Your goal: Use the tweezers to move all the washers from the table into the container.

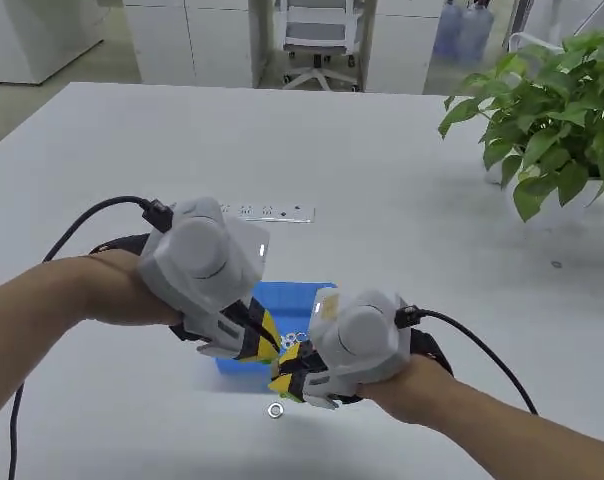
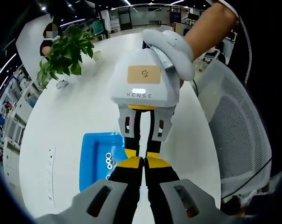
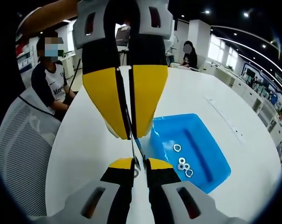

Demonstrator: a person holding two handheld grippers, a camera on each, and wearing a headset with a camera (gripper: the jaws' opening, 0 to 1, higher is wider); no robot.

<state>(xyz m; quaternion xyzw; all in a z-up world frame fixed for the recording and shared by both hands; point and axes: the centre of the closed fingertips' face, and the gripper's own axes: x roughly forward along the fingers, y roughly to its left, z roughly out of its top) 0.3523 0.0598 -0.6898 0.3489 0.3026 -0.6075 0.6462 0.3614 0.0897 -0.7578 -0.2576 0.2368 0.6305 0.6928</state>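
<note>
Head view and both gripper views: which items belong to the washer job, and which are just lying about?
Job: tweezers, blue container, washers in it, loose washer outside it, left hand-held gripper, right hand-held gripper.
Lying about: potted plant, power strip, office chair.

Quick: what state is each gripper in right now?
Left gripper: jaws shut on the tweezers.
Right gripper: jaws shut on the tweezers too.
</note>
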